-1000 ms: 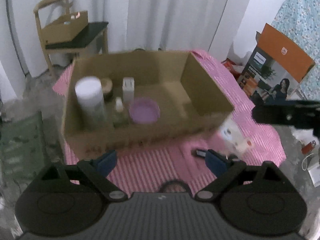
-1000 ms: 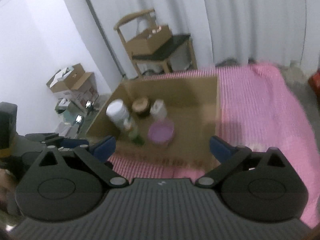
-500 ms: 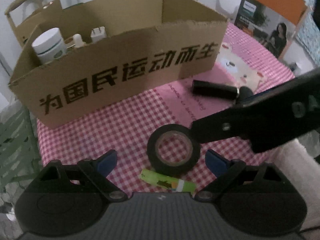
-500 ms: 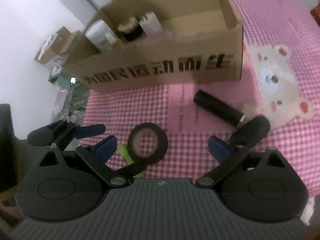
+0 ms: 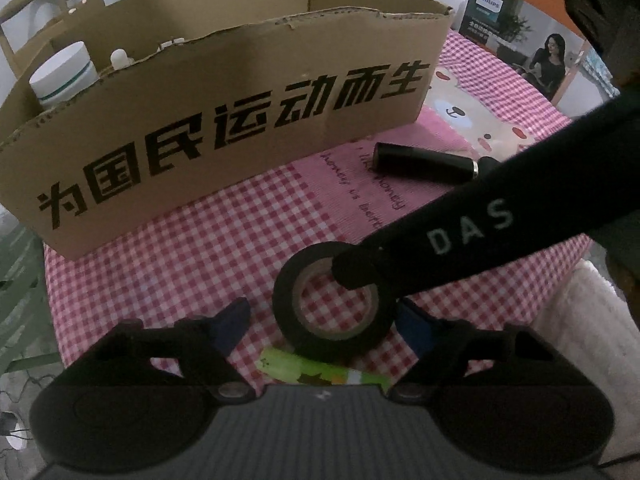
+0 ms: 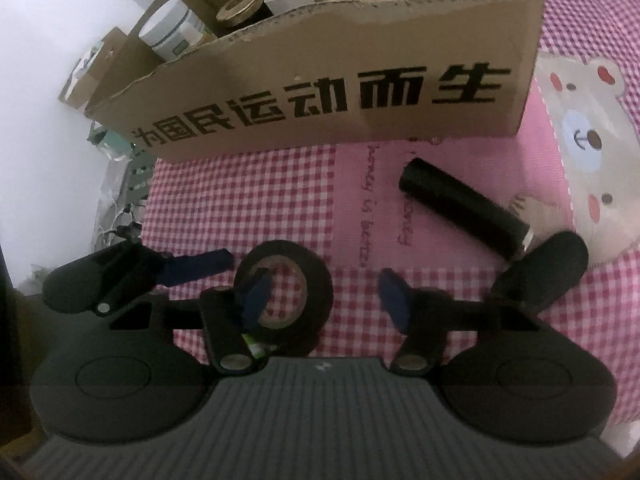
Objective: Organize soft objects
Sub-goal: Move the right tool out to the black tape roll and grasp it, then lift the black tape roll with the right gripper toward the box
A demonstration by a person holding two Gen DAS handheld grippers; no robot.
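Note:
A black tape roll (image 5: pixel 288 304) (image 6: pixel 320 284) lies flat on the pink checked cloth (image 5: pixel 192 264). My left gripper (image 5: pixel 322 326) straddles it with jaws closing; the left pad is clear of the roll and the right pad is near its rim. My right gripper (image 6: pixel 325 298) is also closing, its left finger (image 6: pixel 256 296) inside the roll's hole and its right finger outside, apart from the rim. In the left wrist view that finger (image 5: pixel 352 276) reaches into the hole from the right. A green packet (image 5: pixel 324 372) lies partly under the roll.
A cardboard box (image 5: pixel 240 128) (image 6: pixel 320 80) with black lettering stands behind, holding a white jar (image 6: pixel 168 32) and other containers. A black cylinder (image 6: pixel 460 208) and a black oval piece (image 6: pixel 548 272) lie to the right on the cloth. A bear print (image 6: pixel 588 140) is at far right.
Both grippers dropped from above the box to the cloth in front of it. Their jaws narrowed, and the right gripper's left finger went into the tape roll's hole.

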